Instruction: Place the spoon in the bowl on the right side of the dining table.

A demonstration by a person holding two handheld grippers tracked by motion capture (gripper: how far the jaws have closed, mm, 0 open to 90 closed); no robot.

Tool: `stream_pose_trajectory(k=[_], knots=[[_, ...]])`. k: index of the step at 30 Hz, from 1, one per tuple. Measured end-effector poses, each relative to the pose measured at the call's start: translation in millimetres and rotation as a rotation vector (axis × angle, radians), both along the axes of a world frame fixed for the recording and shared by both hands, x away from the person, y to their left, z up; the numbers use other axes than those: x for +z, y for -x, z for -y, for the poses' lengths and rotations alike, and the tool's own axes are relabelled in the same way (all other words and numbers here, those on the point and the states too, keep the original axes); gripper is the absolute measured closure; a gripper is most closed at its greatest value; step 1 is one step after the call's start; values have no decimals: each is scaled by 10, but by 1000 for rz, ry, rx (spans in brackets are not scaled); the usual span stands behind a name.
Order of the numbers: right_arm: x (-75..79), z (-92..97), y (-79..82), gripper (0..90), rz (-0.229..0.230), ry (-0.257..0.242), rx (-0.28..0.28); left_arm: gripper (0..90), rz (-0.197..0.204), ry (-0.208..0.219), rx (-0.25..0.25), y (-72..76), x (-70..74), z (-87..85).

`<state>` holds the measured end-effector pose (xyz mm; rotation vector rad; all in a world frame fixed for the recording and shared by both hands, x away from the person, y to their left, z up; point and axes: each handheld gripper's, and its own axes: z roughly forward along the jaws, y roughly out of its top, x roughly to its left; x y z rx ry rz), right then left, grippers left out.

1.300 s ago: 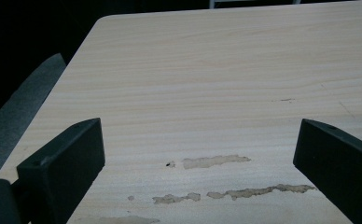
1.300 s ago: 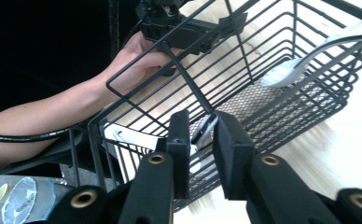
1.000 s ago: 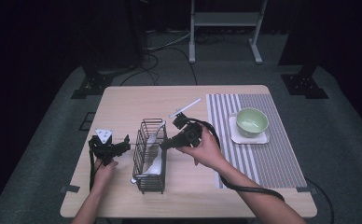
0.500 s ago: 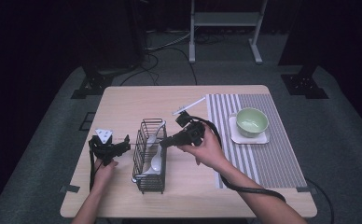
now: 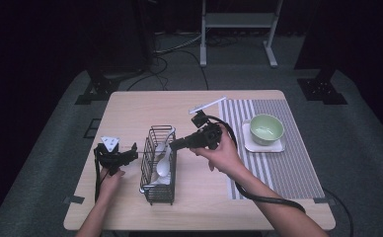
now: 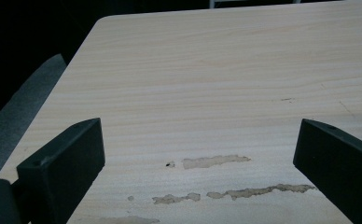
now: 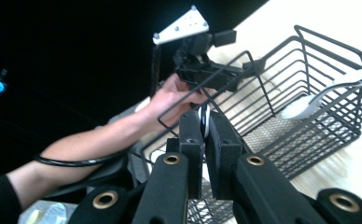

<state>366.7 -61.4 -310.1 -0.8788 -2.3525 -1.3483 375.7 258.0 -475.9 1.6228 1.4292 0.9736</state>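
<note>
The bench [image 5: 130, 111] is looking the same as a moment ago, and the striped mat [image 5: 283, 163] is lying in the same spot on its right side. The black wire basket [image 5: 158, 165] is sitting where it was, with the white spoon [image 5: 163, 165] lying in it as before. The right tool [image 5: 175, 145] has hardly moved; it is hanging at the basket's top edge. The left tool [image 5: 130, 153] is staying put, just left of the basket.

The green bowl [image 5: 266, 128] is sitting on a small white tray [image 5: 277, 146] on the mat, well apart from the basket. A white stick [image 5: 209, 104] is lying near the mat's far corner.

The left tool is standing wide open over bare wood, holding nothing. The right tool is squeezing shut on something thin and pale; I cannot tell what it is.
</note>
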Motion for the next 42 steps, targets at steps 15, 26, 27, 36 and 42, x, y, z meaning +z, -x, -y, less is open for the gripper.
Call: stream_pose_trajectory(k=[15, 26, 27, 36, 42], knots=[[191, 152, 3, 854, -20, -101, 5, 9, 3, 2, 2, -4, -1, -1], [244, 211, -6, 854, -30, -136, -1, 10, 3, 9, 3, -5, -1, -5], [253, 214, -4, 855, -33, -139, -2, 10, 2, 9, 4, -4, -1, -6], [413, 320, 37, 855, -13, -174, -5, 10, 2, -1, 4, 0, 1, 1], [481, 429, 37, 855, -10, -196, -25, 9, 2, 2, 6, -1, 1, -2]])
